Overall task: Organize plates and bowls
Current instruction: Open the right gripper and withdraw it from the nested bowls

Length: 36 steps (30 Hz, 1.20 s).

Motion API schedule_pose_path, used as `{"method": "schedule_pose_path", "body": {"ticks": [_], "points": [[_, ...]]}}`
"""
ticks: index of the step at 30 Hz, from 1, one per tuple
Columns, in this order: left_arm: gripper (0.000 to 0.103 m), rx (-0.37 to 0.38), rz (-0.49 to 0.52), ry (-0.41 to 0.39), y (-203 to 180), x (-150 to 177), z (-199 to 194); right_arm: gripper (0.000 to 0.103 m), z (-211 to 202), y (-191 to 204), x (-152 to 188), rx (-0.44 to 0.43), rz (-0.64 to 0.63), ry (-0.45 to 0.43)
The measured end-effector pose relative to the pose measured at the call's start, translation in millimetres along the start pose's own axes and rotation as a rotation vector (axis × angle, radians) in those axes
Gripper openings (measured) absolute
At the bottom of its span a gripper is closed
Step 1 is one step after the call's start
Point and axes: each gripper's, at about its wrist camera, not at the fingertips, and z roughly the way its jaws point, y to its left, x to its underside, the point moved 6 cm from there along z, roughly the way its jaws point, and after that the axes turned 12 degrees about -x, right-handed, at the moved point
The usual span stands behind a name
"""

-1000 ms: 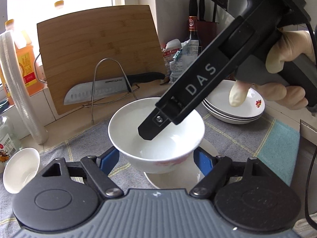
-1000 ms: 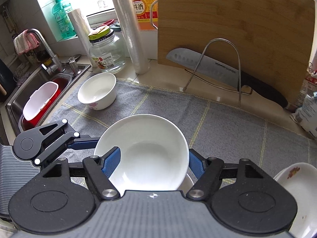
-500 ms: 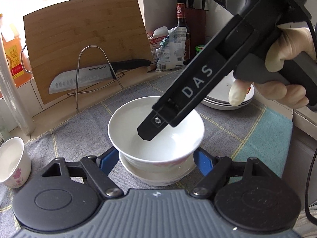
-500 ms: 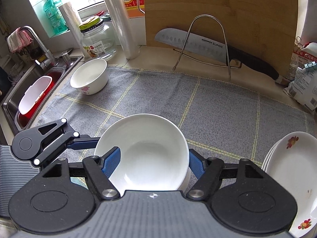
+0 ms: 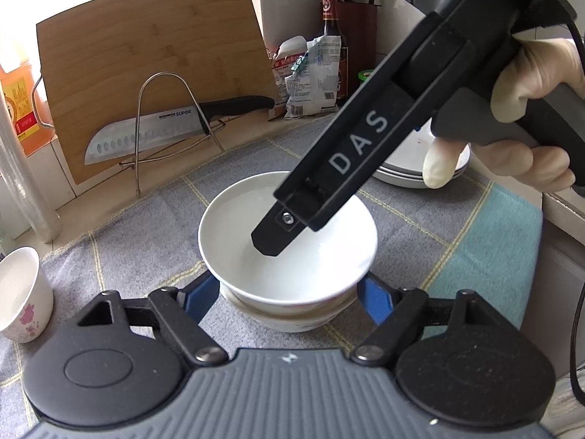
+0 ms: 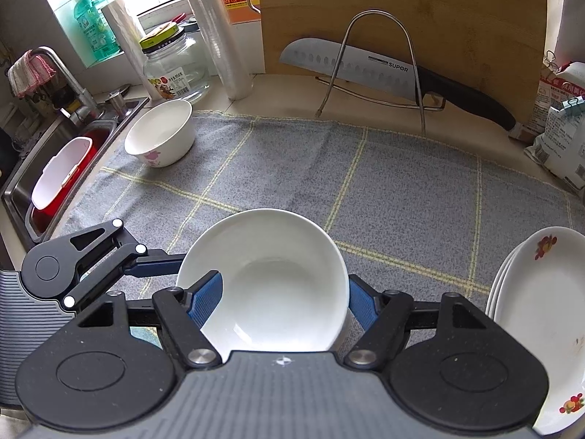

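A white bowl (image 5: 234, 234) sits nested on a second bowl (image 5: 289, 320) on the grey cloth. My right gripper (image 6: 283, 300) is shut on the top bowl's rim: one finger (image 5: 281, 234) is inside it, and the bowl (image 6: 270, 278) fills the right wrist view. My left gripper (image 5: 287, 296) is open, its blue pads either side of the lower bowl. A small flowered bowl (image 6: 161, 133) stands at the cloth's far left, also in the left wrist view (image 5: 22, 292). A stack of flowered plates (image 6: 541, 314) lies at the right.
A bamboo cutting board (image 5: 146, 84) leans at the back with a knife (image 6: 369, 69) on a wire rack. Bottles, a glass jar (image 6: 175, 66) and food bags (image 5: 310, 73) line the wall. The sink (image 6: 55, 168) is at the far left.
The top bowl came down onto the second bowl and now rests nested in it. Both grippers moved with it; the plate stack is closer on the right.
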Motion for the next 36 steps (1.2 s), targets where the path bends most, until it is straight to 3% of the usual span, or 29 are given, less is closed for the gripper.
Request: {"method": "schedule_pose_path", "body": {"ticks": [9, 14, 19, 27, 31, 36], "points": [[0.083, 0.006, -0.007, -0.002, 1.4, 1.3, 0.5, 0.079, 2.3, 0.4, 0.3, 0.009, -0.007, 0.006], [0.089, 0.005, 0.01, 0.008, 0.4, 3.5, 4.2, 0.079, 1.6, -0.5, -0.1, 0.013, -0.008, 0.001], [0.098, -0.009, 0.02, -0.037, 2.8, 1.8, -3.8, 0.084, -4.2, 0.4, -3.9, 0.004, -0.013, -0.025], [0.099, -0.029, -0.013, -0.02, 20.4, 11.9, -9.9, 0.095, -5.5, 7.6, -7.5, 0.011, -0.032, -0.057], [0.099, -0.061, -0.064, -0.004, 39.6, 24.7, -13.9, 0.102, -8.0, 16.9, -14.2, 0.032, -0.065, -0.094], [0.099, -0.149, -0.139, 0.039, 78.8, 47.7, -17.5, 0.103, -0.1, 41.7, -28.3, 0.051, -0.139, -0.13]]}}
